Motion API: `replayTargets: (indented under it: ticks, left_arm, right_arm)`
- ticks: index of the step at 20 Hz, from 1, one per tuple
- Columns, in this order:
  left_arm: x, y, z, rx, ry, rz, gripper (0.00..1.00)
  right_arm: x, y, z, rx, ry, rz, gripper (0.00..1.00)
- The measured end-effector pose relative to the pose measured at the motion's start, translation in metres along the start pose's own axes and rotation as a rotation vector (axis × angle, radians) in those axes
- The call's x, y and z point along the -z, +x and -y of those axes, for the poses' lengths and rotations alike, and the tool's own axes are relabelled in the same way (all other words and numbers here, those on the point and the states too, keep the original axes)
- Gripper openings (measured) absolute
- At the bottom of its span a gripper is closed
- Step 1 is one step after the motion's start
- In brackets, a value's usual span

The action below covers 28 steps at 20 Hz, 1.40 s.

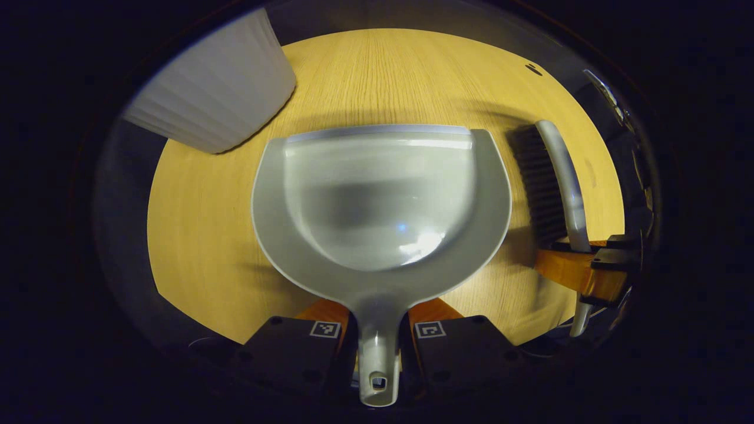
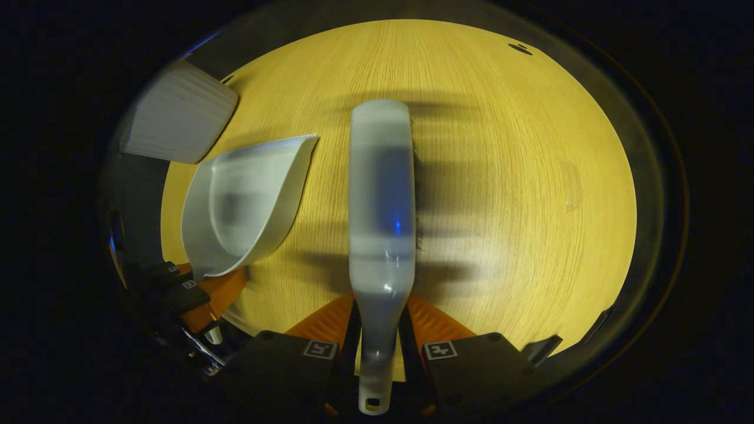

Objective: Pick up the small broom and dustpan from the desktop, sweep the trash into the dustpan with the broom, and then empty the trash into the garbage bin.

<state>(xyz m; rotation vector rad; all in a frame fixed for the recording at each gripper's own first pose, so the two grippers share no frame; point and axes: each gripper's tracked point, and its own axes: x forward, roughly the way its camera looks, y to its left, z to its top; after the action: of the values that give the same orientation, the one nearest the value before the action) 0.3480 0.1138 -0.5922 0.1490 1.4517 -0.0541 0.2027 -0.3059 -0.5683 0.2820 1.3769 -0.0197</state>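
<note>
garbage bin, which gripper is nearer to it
Left. The left gripper, holding the dustpan, sits next to the garbage bin; the right gripper, holding the broom, is farther off.

Pale grey dustpan [image 1: 377,200], glossy inside, with a lighter strip along its far lip. Broom [image 2: 382,194] with a light grey back and dark, near-black bristles. Ribbed white bin [image 1: 218,88], fine vertical ridges all over. Worktop [image 1: 377,70] in warm yellow wood, thin straight grain lines running near to far, soft dark shadows across it.
</note>
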Motion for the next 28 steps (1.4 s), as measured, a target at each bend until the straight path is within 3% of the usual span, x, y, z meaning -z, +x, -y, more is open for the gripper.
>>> replayTargets:
  ticks: [1,3,4,5,6,10,12,13,16,19,22,26,27,28]
  left_arm:
    - [0.001,-0.002,0.001,0.015,0.0,-0.008,0.29]
    - [0.004,-0.011,0.008,0.063,0.007,-0.012,0.34]
    - [0.003,-0.017,0.005,0.058,0.017,0.004,0.4]
    - [0.001,-0.026,0.004,0.052,0.028,0.027,0.72]
    - [0.0,-0.035,0.003,0.041,0.035,0.049,0.82]
    - [0.008,-0.095,0.008,0.09,0.04,0.146,0.82]
    - [0.008,-0.139,0.01,0.109,0.045,0.255,0.82]
    - [0.005,-0.162,0.011,0.12,0.041,0.328,0.82]
    - [-0.017,-0.235,0.009,0.115,0.024,0.607,0.82]
    - [-0.032,-0.301,0.012,0.133,0.006,0.868,0.81]
    - [-0.034,-0.359,0.005,0.169,-0.005,1.1,0.81]
    - [-0.019,-0.358,-0.004,0.048,0.015,1.277,0.81]
    - [-0.016,-0.352,-0.002,0.05,-0.001,1.295,0.81]
    - [-0.015,-0.347,0.0,0.068,-0.009,1.316,0.81]
  right_arm:
    - [-0.003,-0.004,-0.002,-0.005,0.001,0.015,0.44]
    - [-0.01,-0.016,-0.003,-0.011,-0.012,0.051,0.71]
    - [-0.014,-0.025,-0.002,-0.006,-0.023,0.077,0.84]
    - [-0.019,-0.034,-0.001,-0.005,-0.025,0.108,0.87]
    - [-0.021,-0.044,-0.002,-0.009,-0.018,0.135,0.94]
    - [-0.025,-0.101,-0.004,-0.046,0.017,0.267,0.96]
    - [-0.03,-0.14,-0.003,-0.039,0.016,0.378,0.96]
    - [-0.032,-0.161,-0.004,-0.022,0.008,0.448,0.92]
    - [-0.037,-0.215,-0.005,0.076,-0.041,0.654,0.96]
    - [-0.057,-0.285,-0.043,0.051,-0.094,0.934,0.96]
    - [-0.061,-0.348,-0.07,0.044,-0.158,1.139,0.95]
    - [-0.052,-0.394,-0.087,-0.015,-0.142,1.375,0.95]
    - [-0.05,-0.402,-0.088,-0.018,-0.144,1.409,0.9]
    - [-0.047,-0.408,-0.088,-0.02,-0.145,1.431,0.95]
